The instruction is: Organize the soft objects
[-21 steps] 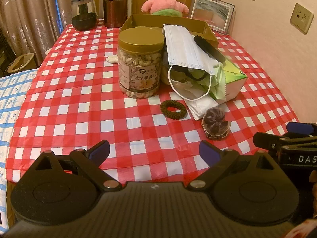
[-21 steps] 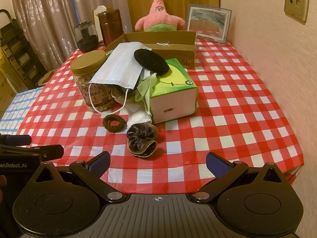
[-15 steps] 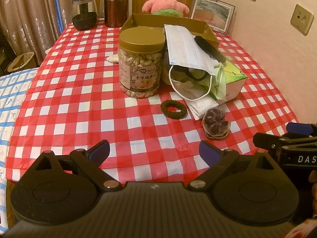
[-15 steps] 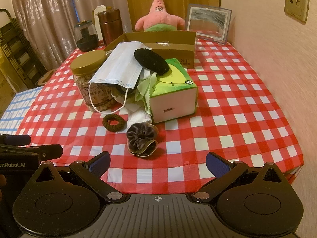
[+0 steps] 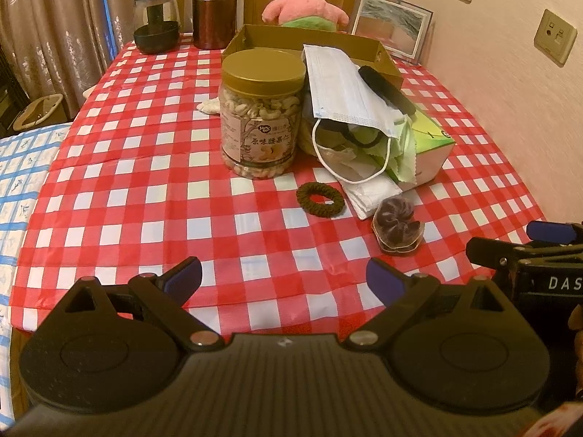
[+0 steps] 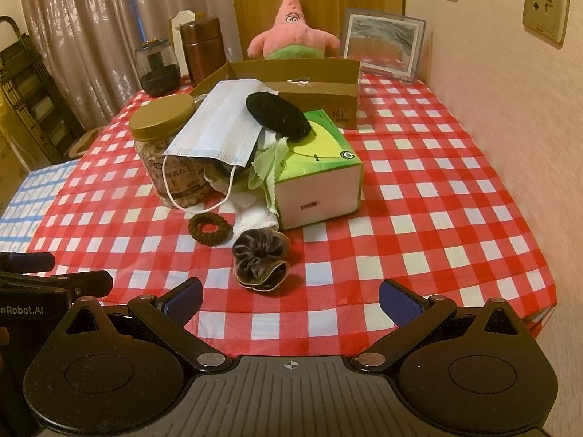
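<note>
A dark velvet scrunchie (image 6: 261, 259) (image 5: 398, 227) lies on the checked tablecloth near the front. A green-brown hair tie (image 6: 210, 229) (image 5: 320, 199) lies just beyond it. A blue face mask (image 6: 218, 125) (image 5: 346, 91) and a black pad (image 6: 278, 114) rest on a green tissue box (image 6: 320, 167) (image 5: 430, 142), with white and green cloths hanging under them. An open cardboard box (image 6: 309, 87) (image 5: 309, 42) stands behind. My left gripper (image 5: 284, 280) and right gripper (image 6: 289, 296) are both open and empty, at the table's front edge, short of the scrunchie.
A cashew jar (image 5: 261, 116) stands left of the pile. A pink plush star (image 6: 291, 32), a picture frame (image 6: 382, 49), a brown canister (image 5: 214, 16) and a dark glass jar (image 5: 156, 23) stand at the back. A wall runs along the right side.
Both grippers have crept slightly forward toward the pile. Nothing on the table has moved.
</note>
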Tool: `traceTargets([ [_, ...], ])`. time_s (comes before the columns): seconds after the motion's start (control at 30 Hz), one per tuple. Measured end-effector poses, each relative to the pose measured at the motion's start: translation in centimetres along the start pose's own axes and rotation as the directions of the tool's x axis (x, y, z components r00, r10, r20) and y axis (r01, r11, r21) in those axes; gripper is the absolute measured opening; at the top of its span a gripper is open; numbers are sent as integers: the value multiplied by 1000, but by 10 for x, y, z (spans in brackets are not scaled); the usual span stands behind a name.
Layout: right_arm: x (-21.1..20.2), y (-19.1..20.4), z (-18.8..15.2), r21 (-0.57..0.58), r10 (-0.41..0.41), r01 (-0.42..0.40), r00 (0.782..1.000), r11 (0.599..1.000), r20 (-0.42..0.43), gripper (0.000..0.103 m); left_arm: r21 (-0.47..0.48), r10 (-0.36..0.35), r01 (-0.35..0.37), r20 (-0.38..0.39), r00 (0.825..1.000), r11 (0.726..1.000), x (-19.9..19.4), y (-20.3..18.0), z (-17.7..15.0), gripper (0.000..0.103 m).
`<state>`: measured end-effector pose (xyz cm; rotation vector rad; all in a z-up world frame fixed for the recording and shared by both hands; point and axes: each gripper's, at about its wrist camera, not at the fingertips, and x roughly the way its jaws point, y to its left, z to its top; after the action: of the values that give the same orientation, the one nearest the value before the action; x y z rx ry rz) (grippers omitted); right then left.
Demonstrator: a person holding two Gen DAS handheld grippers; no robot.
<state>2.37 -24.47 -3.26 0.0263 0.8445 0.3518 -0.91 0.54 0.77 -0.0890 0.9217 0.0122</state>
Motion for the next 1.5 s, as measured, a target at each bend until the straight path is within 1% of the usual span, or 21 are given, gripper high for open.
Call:
traceTargets([
  [1.03, 2, 1, 1, -3, -1, 1, 1000, 1000, -2, 102, -5, -7, 7, -8, 1000, 1000, 2, -1, -1, 96],
  [1.5, 11, 2, -4, -3, -11, 10, 1000, 1000, -19, 102, -7, -12, 12, -17, 1000, 1000, 12, 8, 0, 96],
])
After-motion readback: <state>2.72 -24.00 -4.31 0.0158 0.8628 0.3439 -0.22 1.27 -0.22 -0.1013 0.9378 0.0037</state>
